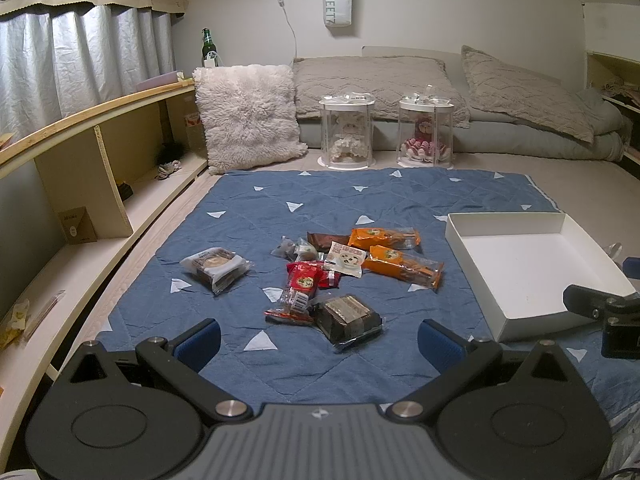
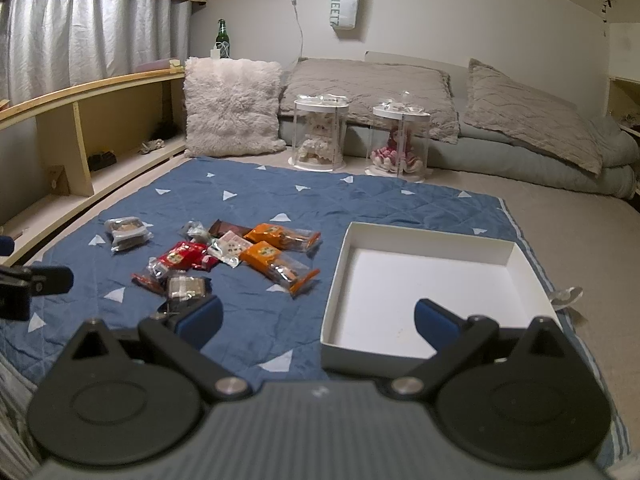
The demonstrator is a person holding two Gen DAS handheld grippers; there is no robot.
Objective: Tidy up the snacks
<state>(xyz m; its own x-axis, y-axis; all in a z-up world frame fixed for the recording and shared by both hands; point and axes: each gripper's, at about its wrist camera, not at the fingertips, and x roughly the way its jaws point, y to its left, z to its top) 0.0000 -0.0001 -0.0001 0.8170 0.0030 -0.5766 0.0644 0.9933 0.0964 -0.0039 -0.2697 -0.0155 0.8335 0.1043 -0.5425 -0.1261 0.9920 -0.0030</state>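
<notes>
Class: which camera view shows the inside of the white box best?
The right wrist view: the white box lies nearly centred, its floor visible and bare. The left wrist view shows the box off to the right, its near corner behind the right gripper.

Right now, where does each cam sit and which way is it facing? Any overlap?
Left wrist: low over the near edge of the blue mat, facing the snack pile and bed; own open left gripper in front, right gripper's tip at the right edge.
Right wrist: further right, over the near rim of the empty white box, facing the same way; own open right gripper in front, left gripper's tip at the left edge.
Shared: mat, snacks, box, fluffy pillow, two clear doll cases.
</notes>
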